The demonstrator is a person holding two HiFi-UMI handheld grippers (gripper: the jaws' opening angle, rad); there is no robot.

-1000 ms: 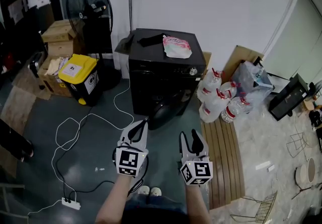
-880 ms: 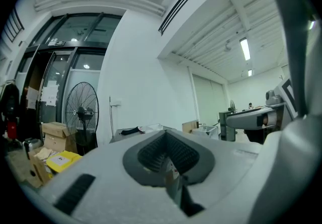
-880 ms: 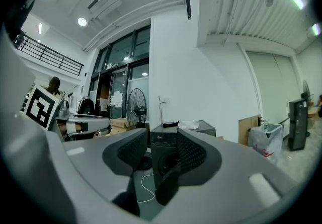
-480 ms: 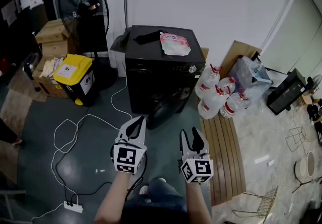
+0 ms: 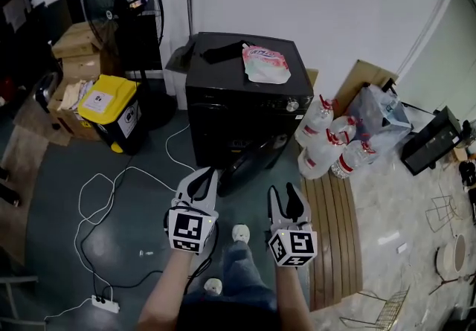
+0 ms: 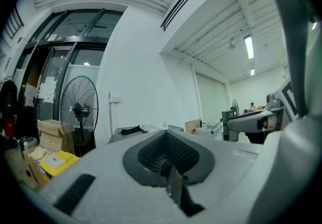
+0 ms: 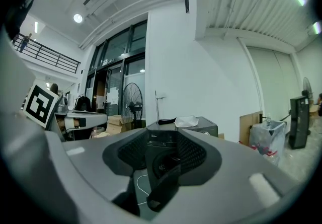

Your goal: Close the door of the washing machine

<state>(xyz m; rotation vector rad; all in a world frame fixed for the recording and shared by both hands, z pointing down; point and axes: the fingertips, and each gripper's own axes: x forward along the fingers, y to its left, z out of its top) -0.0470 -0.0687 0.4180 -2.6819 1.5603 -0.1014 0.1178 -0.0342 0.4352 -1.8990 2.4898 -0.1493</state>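
Observation:
The black front-loading washing machine (image 5: 245,103) stands against the white wall. Its round door (image 5: 249,162) hangs open, swung out low at the front. A pink pouch (image 5: 265,63) and a black cloth (image 5: 223,53) lie on its top. My left gripper (image 5: 199,184) is held in the air short of the door, shut and empty. My right gripper (image 5: 285,201) hovers beside it, open with nothing between its fingers. In the right gripper view the machine (image 7: 162,150) shows through the gap of the gripper (image 7: 163,162). The left gripper (image 6: 168,162) view shows only the machine's top (image 6: 148,130).
A white cable (image 5: 111,188) loops over the floor to a power strip (image 5: 104,303). A yellow bin (image 5: 111,110), cardboard boxes (image 5: 78,50) and a standing fan (image 5: 119,2) are left of the machine. Water bottles (image 5: 331,147) and a slatted wooden board (image 5: 331,233) lie to its right.
The person has stepped toward the machine, one foot now forward below the grippers. Both grippers keep their pose and are a little closer to the open door.

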